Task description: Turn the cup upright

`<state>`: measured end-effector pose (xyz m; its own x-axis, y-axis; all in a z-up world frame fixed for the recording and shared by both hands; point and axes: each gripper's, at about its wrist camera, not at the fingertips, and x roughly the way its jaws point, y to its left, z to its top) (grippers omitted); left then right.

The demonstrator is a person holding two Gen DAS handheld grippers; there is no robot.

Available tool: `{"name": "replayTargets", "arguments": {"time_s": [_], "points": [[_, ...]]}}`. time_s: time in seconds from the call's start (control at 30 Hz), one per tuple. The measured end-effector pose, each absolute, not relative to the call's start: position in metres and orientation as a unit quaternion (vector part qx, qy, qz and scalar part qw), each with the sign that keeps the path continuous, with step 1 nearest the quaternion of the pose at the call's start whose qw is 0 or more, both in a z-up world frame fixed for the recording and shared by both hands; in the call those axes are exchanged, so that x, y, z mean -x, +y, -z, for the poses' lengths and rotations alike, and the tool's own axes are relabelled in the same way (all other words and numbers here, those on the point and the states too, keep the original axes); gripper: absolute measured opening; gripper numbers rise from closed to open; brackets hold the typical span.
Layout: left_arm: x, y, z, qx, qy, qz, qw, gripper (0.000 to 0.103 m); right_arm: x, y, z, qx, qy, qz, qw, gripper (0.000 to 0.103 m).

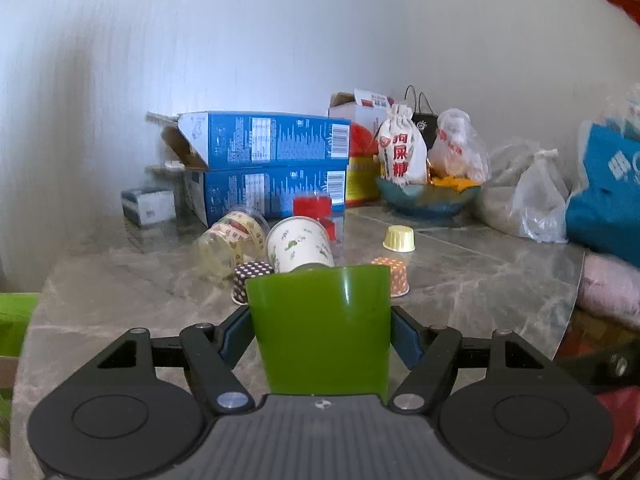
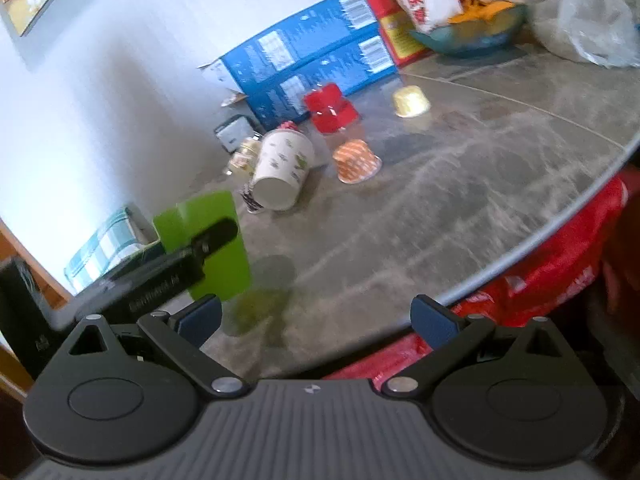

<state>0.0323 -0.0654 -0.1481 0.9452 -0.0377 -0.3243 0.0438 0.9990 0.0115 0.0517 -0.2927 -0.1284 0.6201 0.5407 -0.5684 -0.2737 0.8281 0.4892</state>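
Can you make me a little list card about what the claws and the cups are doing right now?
left claw: shut on the green cup, wide end up
right claw: open, holding nothing
green cup place: lifted just above the grey table
flowery paper cup: lying on its side
orange dotted cup: upside down
yellow cup: upside down, farther back
red cup: near the blue boxes
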Motion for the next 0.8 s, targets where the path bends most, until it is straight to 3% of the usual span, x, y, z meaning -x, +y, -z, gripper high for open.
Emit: {"name": "replayTargets", "arguments": {"time_s": [0.33,0.8], "points": [[-0.002,-0.06,0.159,-0.033,0.116,0.027,0.992,0.075,-0.02,-0.292,0.14,-0.175,0.356,-0.217,0.892,0.102],[0.022,-0.044,0.169,-0.045,0.118,0.05,0.991,0.079,0.0,-0.269,0.145,-0.149,0.359,-0.243,0.889,0.102]]}}
